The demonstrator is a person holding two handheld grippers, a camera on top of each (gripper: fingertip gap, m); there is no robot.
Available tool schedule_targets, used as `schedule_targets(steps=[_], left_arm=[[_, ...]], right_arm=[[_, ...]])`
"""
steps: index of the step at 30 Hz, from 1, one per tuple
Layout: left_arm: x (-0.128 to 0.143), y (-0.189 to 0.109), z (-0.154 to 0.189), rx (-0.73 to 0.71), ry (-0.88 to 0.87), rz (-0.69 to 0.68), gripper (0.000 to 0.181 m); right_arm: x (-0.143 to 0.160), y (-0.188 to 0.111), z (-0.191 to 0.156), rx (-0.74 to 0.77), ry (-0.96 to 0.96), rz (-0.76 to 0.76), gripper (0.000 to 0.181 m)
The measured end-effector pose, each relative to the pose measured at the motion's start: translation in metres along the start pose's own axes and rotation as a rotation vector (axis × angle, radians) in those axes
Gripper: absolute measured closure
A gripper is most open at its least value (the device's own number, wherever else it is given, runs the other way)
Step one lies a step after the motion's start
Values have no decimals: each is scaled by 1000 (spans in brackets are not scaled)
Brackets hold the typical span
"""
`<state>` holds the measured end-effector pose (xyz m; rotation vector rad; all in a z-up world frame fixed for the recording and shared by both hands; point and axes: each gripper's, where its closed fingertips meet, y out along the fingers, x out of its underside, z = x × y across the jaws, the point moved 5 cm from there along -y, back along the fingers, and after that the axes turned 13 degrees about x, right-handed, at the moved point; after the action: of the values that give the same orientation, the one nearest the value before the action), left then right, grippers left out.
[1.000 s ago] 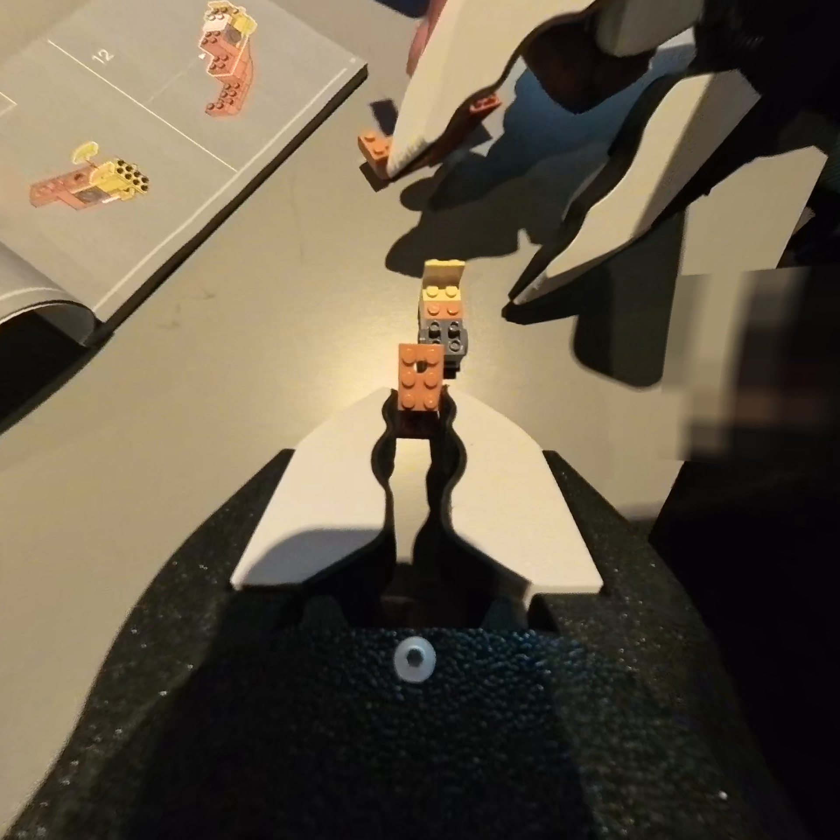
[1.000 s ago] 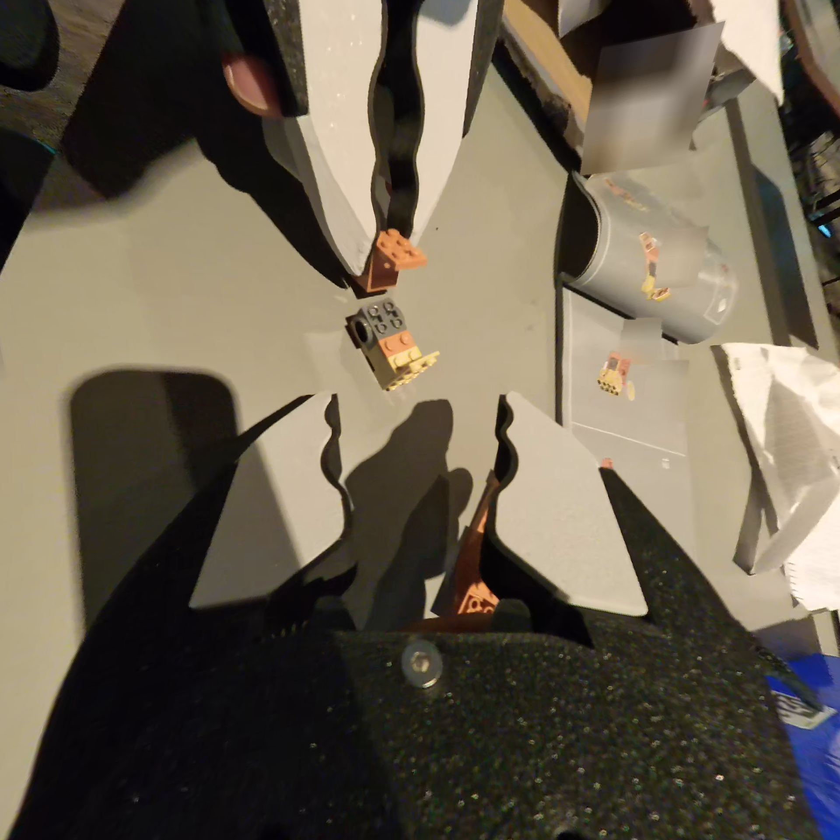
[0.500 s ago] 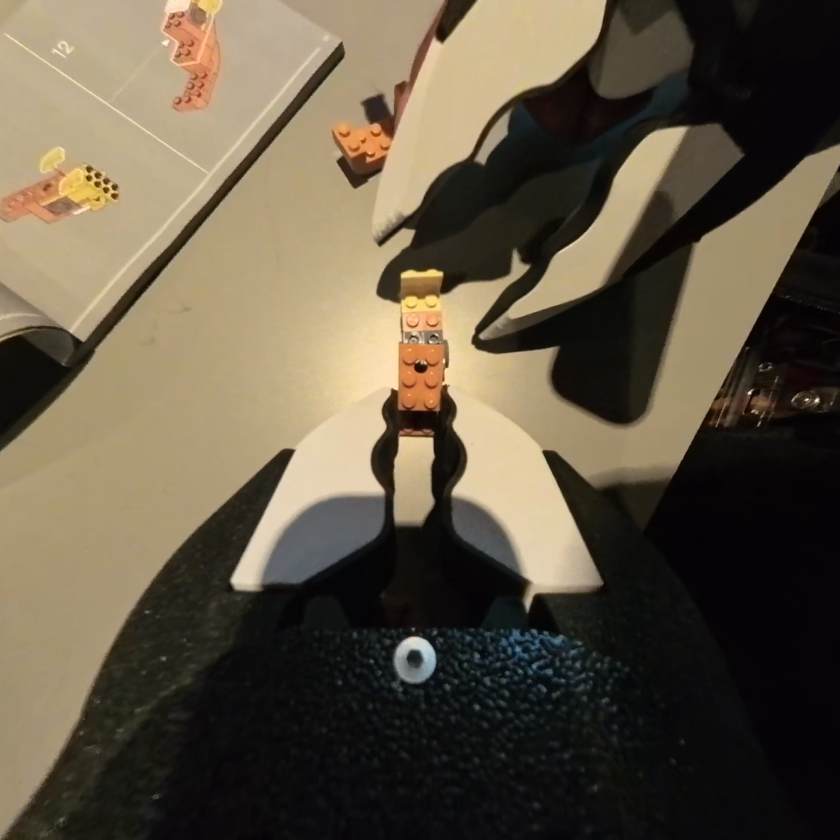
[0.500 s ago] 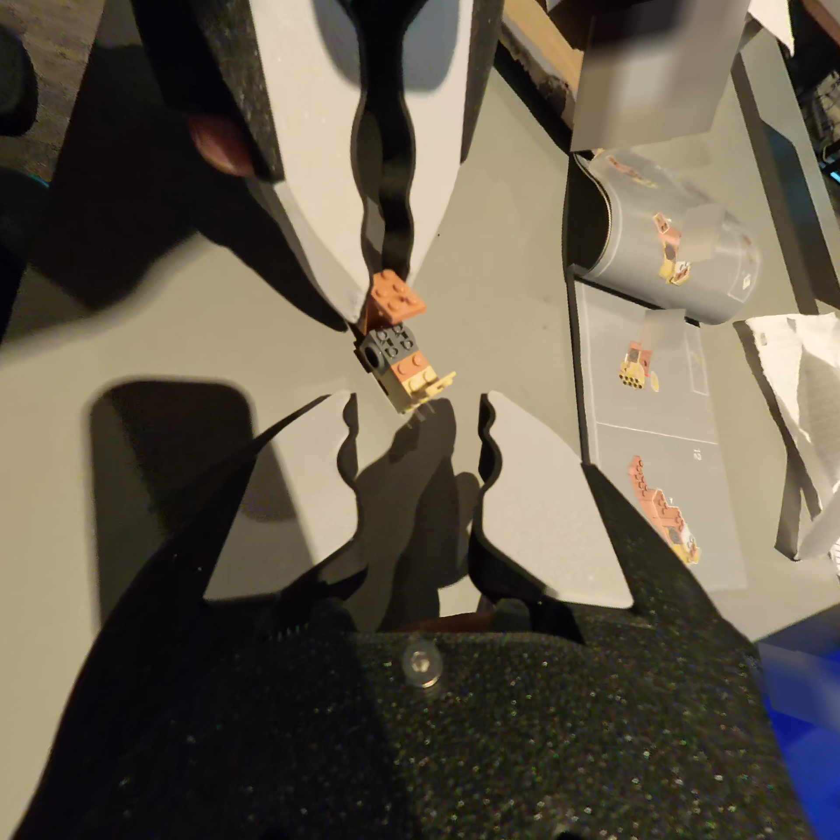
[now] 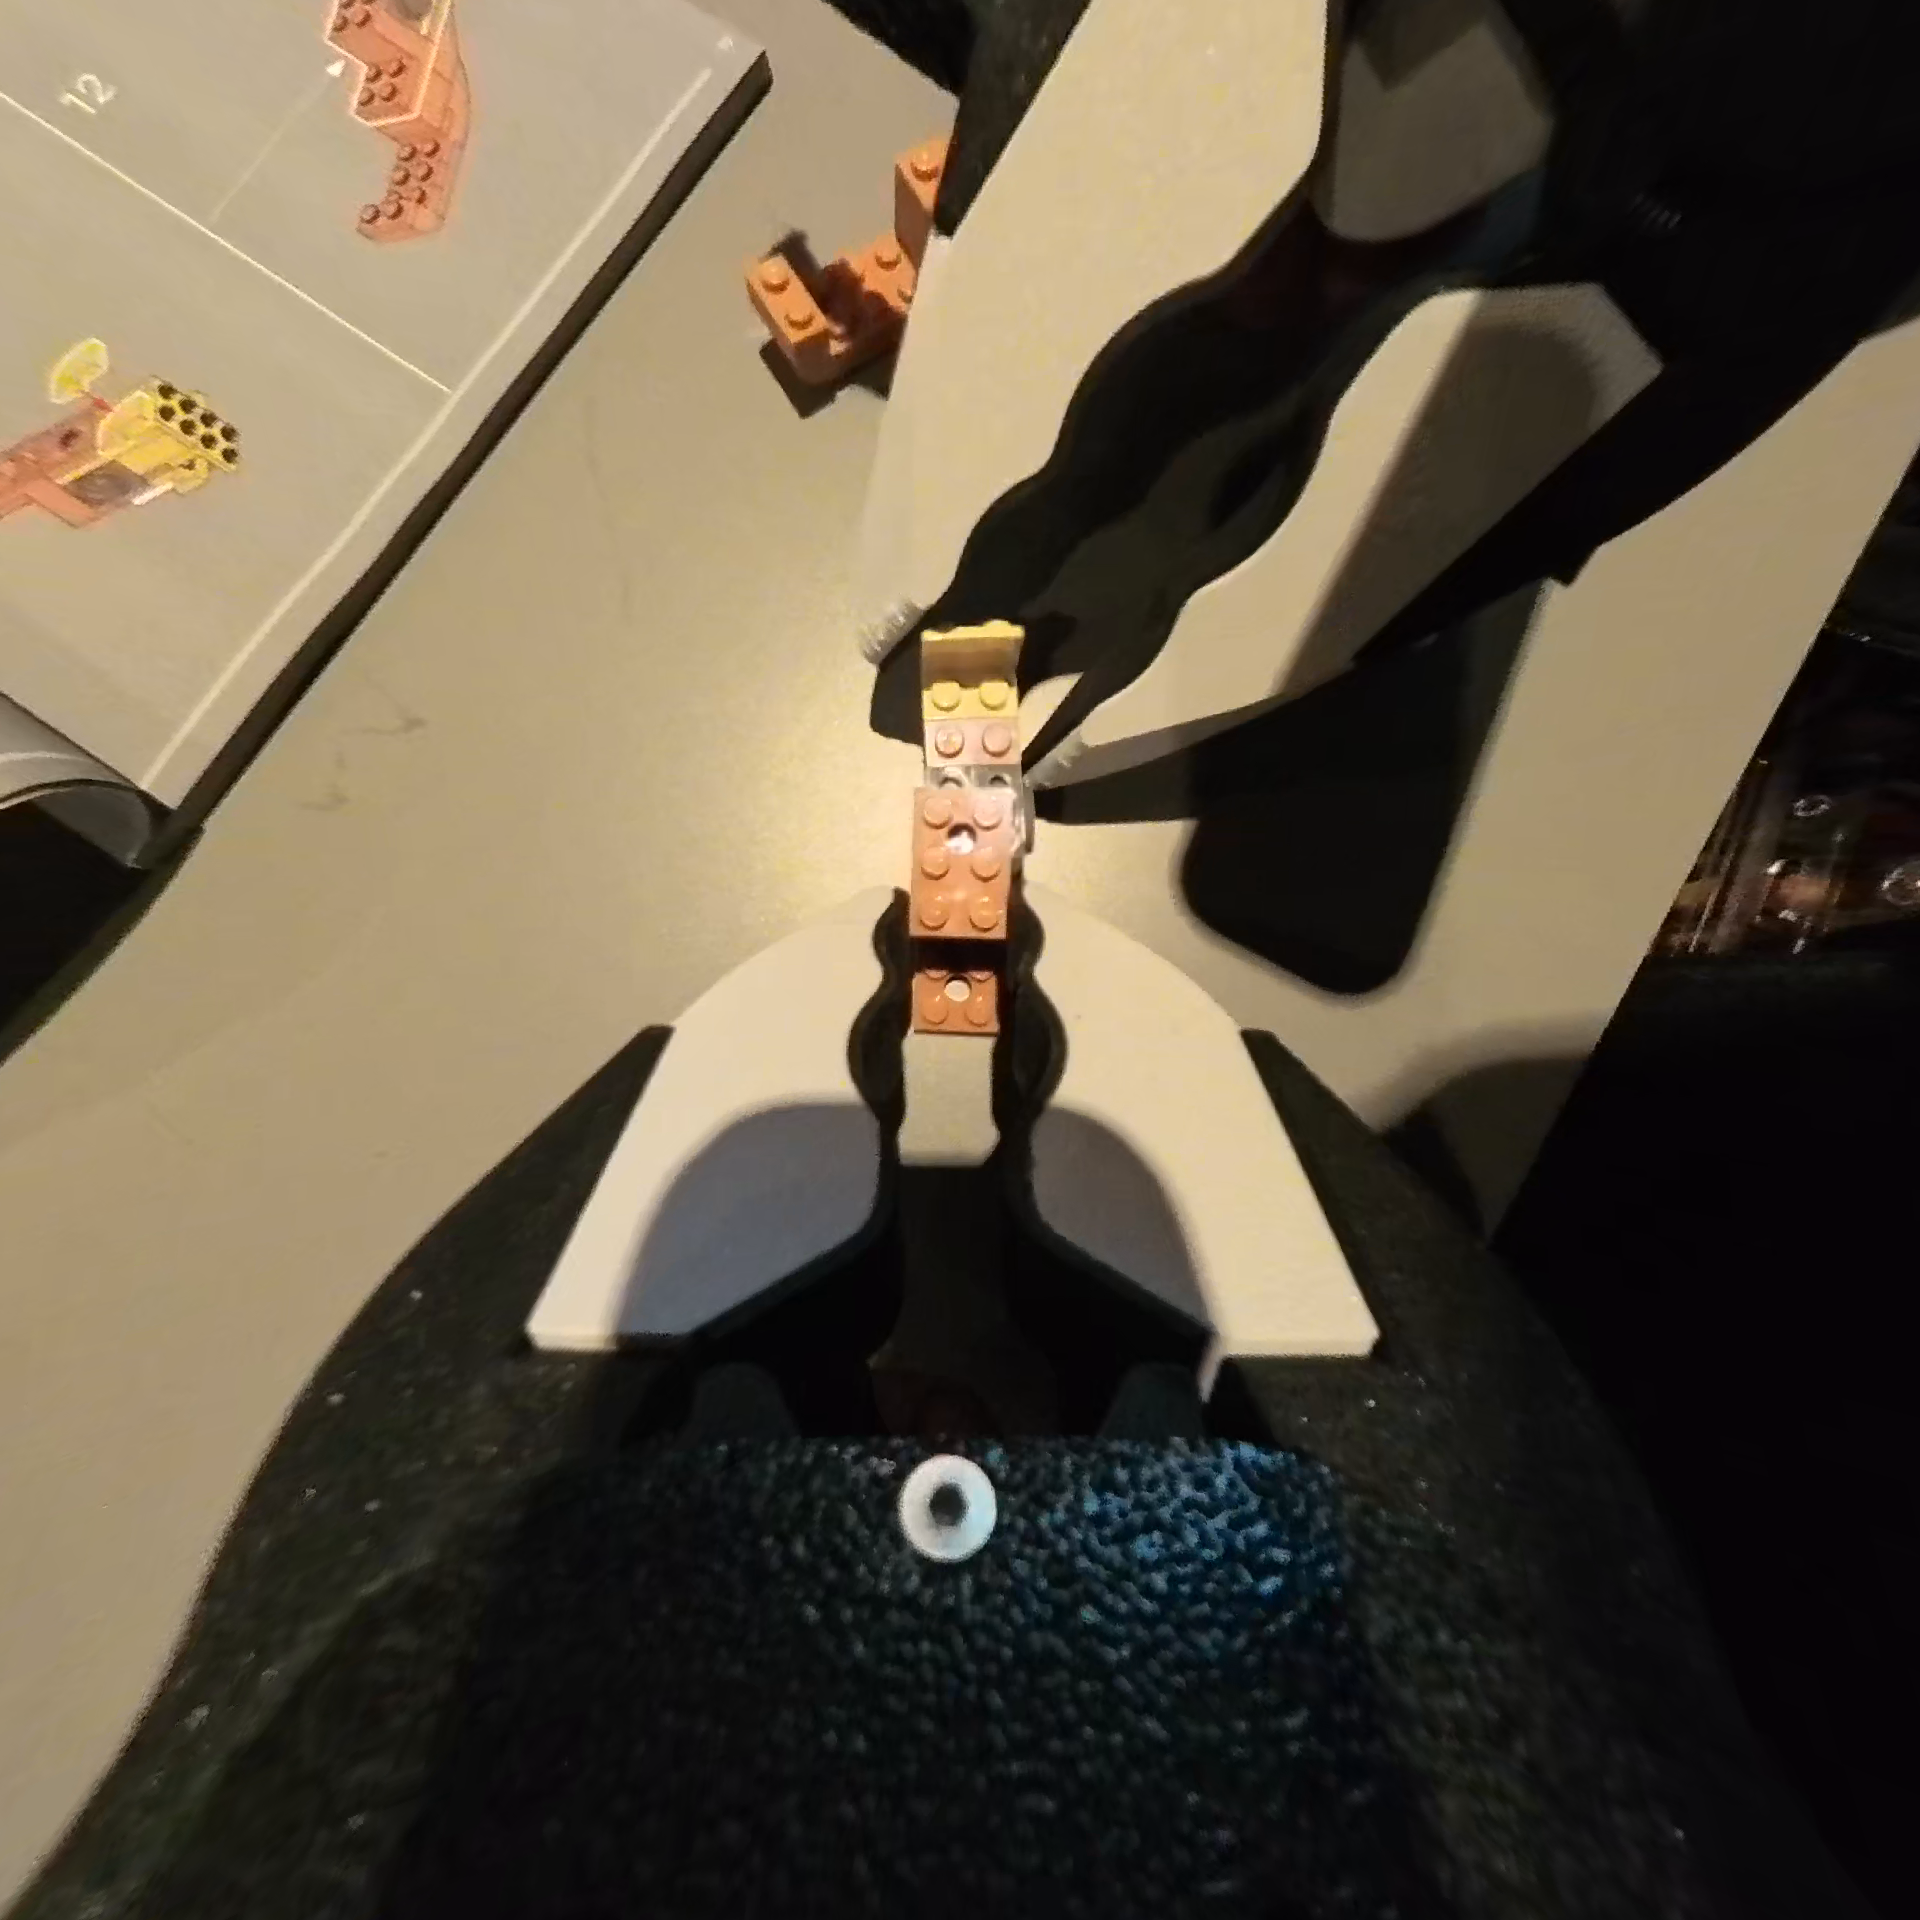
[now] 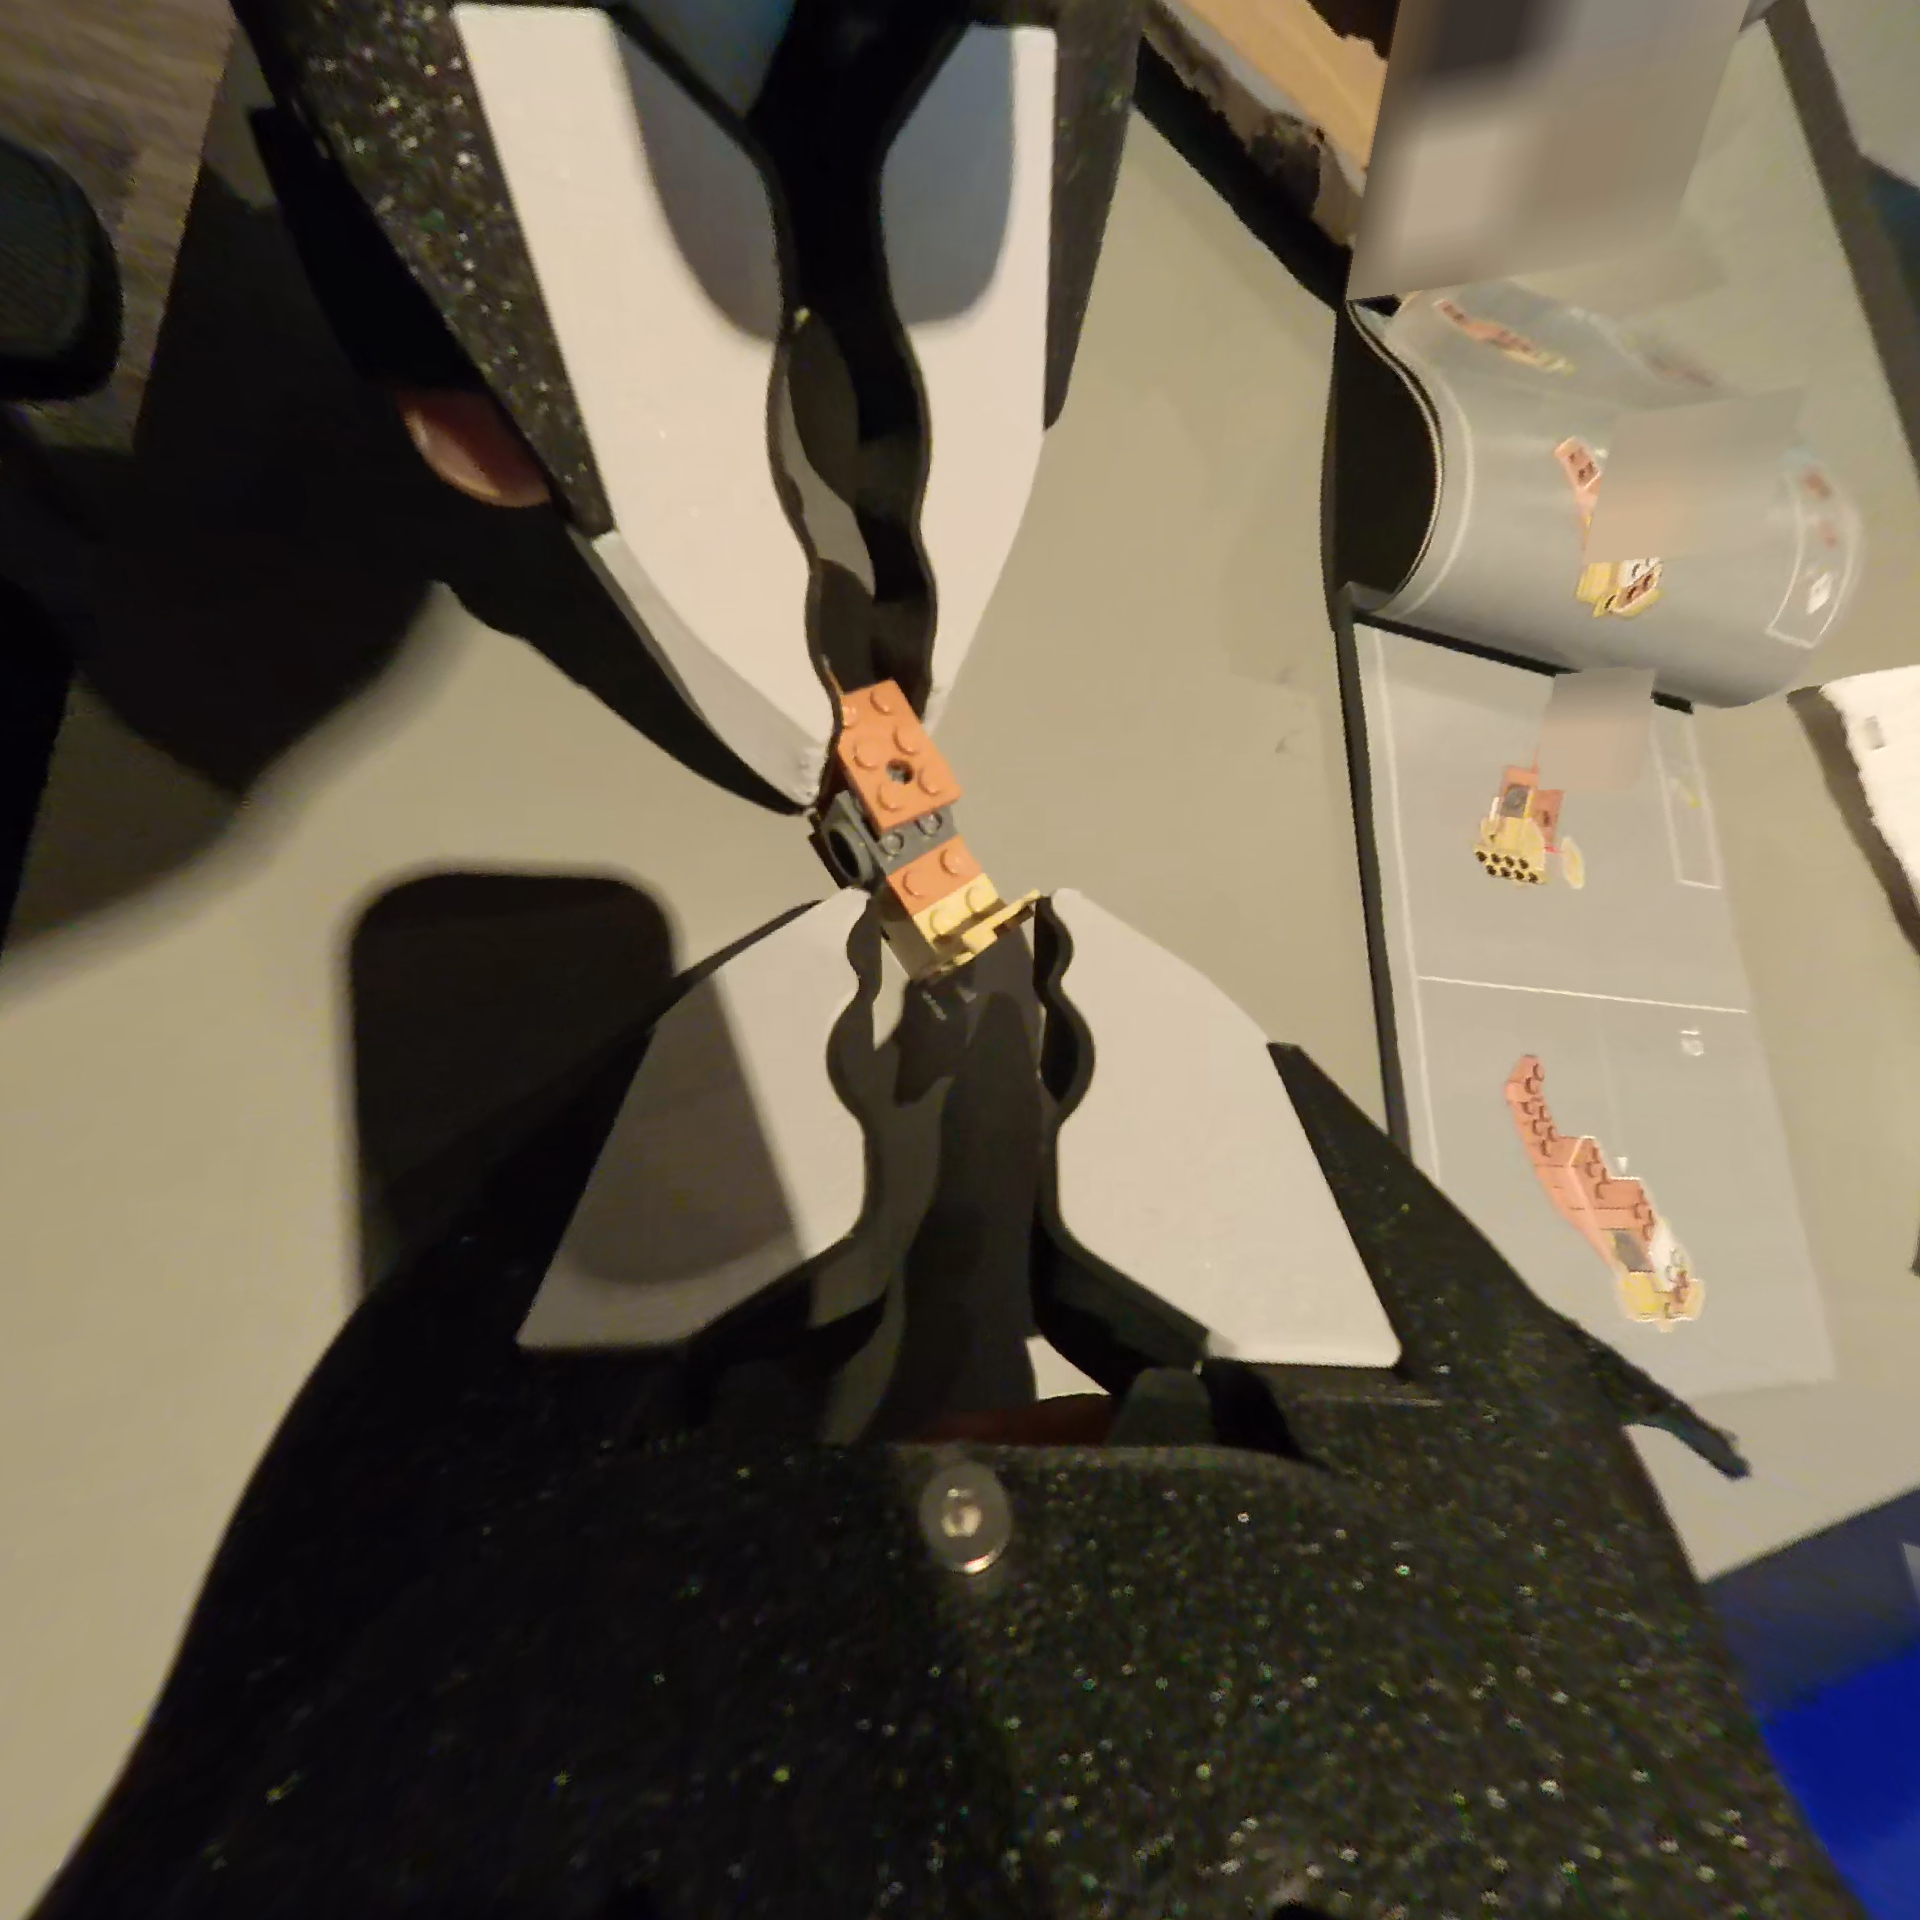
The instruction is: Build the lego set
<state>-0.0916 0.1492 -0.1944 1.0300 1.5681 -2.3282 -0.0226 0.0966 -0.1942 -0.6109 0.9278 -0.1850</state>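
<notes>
My left gripper (image 5: pixel 961 914) is shut on an orange plate (image 5: pixel 961 873) with a hole in it. The plate's far end lies over the grey end of a small grey, orange and tan assembly (image 5: pixel 971 707) on the grey table (image 5: pixel 520 831). My right gripper (image 6: pixel 951 914) comes from the opposite side, and its two fingertips touch the tan end of the assembly (image 6: pixel 935 883). It also shows in the left wrist view (image 5: pixel 961 701). The left gripper (image 6: pixel 873 727) with the orange plate (image 6: pixel 894 758) shows in the right wrist view too.
An open instruction booklet (image 5: pixel 260 260) lies at the far left, and it also shows in the right wrist view (image 6: pixel 1558 1039). A few joined orange pieces (image 5: pixel 831 301) lie behind the right gripper's finger. White paper (image 6: pixel 1870 727) lies beyond the booklet. Left and right tips are no more than a few centimetres apart.
The left gripper has carried the orange plate forward onto the assembly's grey end. The right gripper has moved in and closed from wide open onto the tan end.
</notes>
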Motion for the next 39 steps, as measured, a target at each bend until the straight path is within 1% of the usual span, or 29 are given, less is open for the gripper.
schedule_targets(steps=[7, 21, 39], left_arm=[[-1, 2, 0, 34, 3, 42, 164], [1, 6, -2, 25, 9, 59, 164], [1, 6, -6, -22, 163, 49, 163]], right_arm=[[0, 0, 0, -24, 49, -8, 156], [-1, 0, 2, -28, 90, -4, 158], [0, 0, 5, -60, 110, 13, 161]])
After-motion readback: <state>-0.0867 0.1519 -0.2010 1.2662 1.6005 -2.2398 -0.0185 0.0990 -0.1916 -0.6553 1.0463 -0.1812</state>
